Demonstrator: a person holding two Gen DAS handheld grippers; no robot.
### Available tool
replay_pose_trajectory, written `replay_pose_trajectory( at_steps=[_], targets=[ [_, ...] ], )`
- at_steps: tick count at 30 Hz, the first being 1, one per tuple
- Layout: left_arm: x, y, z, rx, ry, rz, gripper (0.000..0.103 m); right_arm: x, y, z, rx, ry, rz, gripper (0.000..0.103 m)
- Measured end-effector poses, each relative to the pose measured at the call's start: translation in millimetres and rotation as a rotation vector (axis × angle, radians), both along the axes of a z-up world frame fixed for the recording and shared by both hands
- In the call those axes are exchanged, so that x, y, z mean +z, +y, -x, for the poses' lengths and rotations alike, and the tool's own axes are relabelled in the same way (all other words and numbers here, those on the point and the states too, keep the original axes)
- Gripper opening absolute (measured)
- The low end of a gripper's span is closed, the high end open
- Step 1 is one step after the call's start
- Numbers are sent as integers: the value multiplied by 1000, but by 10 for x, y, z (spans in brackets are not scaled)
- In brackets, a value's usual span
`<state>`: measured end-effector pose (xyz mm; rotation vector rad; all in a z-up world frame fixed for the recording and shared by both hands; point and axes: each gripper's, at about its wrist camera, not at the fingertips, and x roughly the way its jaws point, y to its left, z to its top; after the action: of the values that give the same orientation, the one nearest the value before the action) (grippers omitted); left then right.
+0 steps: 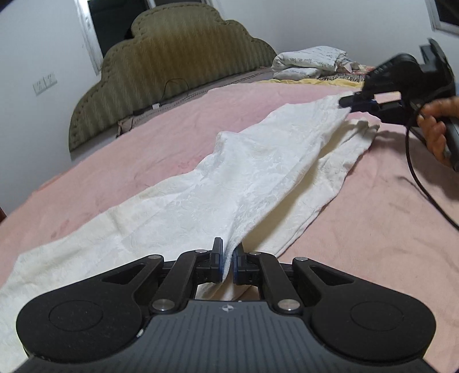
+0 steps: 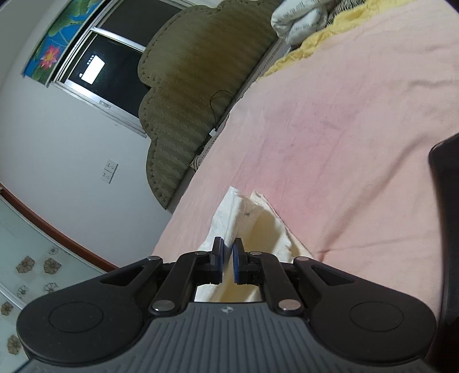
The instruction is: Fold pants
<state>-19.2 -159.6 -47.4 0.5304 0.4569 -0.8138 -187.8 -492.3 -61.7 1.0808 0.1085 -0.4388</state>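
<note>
Left wrist view: white pants (image 1: 229, 172) stretched long across pink bed sheet (image 1: 387, 244), running from near left to far right; one layer lifted off the sheet, the other lying flat beneath. Left gripper (image 1: 228, 265) pressed together on a fold of fabric at the near end, cloth rising taut from between the pads. Right gripper (image 1: 354, 101) at far right, pinching the far edge of the same raised layer, held in a hand (image 1: 439, 126) with a black cable (image 1: 416, 166) trailing over the sheet. Right wrist view: right gripper (image 2: 228, 265) clamped on a bunched cream edge, green headboard (image 2: 198, 86) and window (image 2: 114, 66) beyond, pillows (image 2: 298, 20) at the far end of the bed. Judged as mid-fold, upper leg being carried over the lower. Risks from here: thin pinch at either end slipping out under tension, dropping the layer in a heap; uneven pull from the two ends skewing the leg so edges miss alignment; lower layer dragged along and wrinkled; cable snagging the cloth on the right
</note>
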Motion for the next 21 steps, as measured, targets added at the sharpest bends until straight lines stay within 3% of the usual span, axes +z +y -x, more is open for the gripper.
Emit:
replay_pose_trajectory(
  at_steps=[7, 13, 16, 18, 21],
  targets=[
    [-6, 3, 58, -12, -31, -5, 9, 107, 77, 75, -17, 77, 70, 7],
    [-26, -7, 19, -1, -14, -12, 10, 47, 26, -81, 76, 75, -20, 7],
    [-4, -30, 0, 13, -22, -10, 16, 23, 84, -113, 103, 52, -78, 8],
    [21, -34, -61, 28, 7, 7, 17, -25, 135, -129, 128, 27, -128, 9],
    [106, 2, -200, 62, 84, 68, 16, -49, 244, -187, 153, 60, -150, 9]
  ],
)
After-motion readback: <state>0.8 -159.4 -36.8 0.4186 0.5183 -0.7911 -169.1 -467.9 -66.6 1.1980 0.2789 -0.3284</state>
